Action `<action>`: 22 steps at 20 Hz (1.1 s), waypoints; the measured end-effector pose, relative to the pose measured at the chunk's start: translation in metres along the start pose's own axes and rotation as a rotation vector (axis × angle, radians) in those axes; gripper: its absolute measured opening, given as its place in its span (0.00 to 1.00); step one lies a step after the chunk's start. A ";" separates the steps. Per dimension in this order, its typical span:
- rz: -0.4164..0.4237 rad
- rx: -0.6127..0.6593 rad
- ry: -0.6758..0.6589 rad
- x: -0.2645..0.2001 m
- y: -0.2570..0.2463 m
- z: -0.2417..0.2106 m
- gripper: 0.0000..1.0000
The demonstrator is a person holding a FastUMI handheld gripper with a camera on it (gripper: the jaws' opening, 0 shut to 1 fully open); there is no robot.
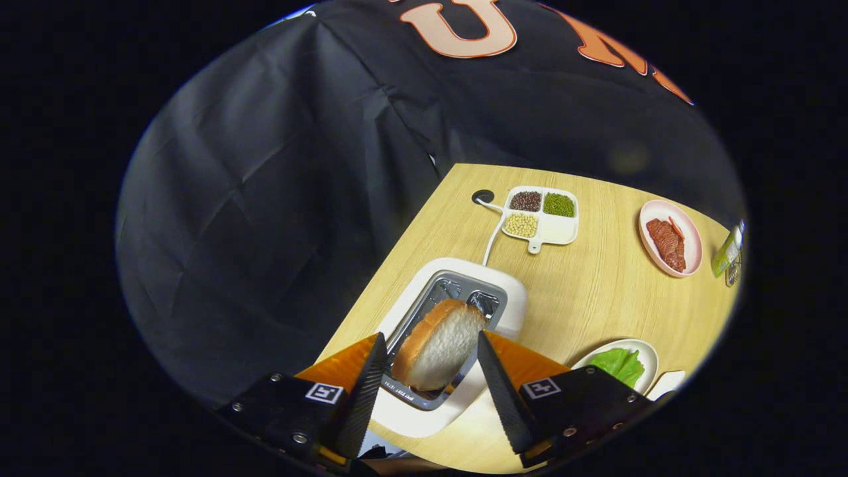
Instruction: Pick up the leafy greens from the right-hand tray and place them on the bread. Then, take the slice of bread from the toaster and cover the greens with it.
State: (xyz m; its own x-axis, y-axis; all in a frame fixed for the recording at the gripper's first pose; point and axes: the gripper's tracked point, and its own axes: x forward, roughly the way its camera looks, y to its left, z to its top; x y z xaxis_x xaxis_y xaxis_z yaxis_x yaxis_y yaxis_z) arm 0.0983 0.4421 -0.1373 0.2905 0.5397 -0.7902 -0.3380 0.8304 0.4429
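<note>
Bread slice (440,344): golden crust, white crumb, standing tilted in toaster (457,311) slot | gripper (430,361): fingers gaping wide, flanking it, gripping nothing | leafy greens (619,364): lying on plate (646,354) near table edge.

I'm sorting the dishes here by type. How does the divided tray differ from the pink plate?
The divided tray is white and squarish with a handle; the pink plate is round. The tray holds three kinds of beans in separate compartments; the plate holds meat slices. Both sit on the wooden table, beyond the open gripper.
</note>
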 end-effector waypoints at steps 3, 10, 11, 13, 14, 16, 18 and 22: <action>0.001 0.006 0.020 0.007 0.001 -0.004 0.72; -0.009 0.033 0.013 0.011 -0.011 -0.007 0.45; -0.022 0.031 -0.005 0.009 -0.017 -0.004 0.40; -0.017 0.028 -0.030 0.003 -0.020 0.000 0.22; 0.000 0.026 -0.034 0.000 -0.018 -0.001 0.17; 0.018 0.029 -0.054 -0.010 -0.020 0.000 0.16; 0.030 0.031 -0.081 -0.024 -0.022 0.004 0.16; 0.055 0.012 -0.146 -0.046 -0.032 0.007 0.16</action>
State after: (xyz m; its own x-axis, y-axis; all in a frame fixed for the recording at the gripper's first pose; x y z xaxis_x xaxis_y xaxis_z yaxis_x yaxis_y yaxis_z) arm 0.1021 0.3920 -0.1122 0.3991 0.5979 -0.6952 -0.3468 0.8003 0.4892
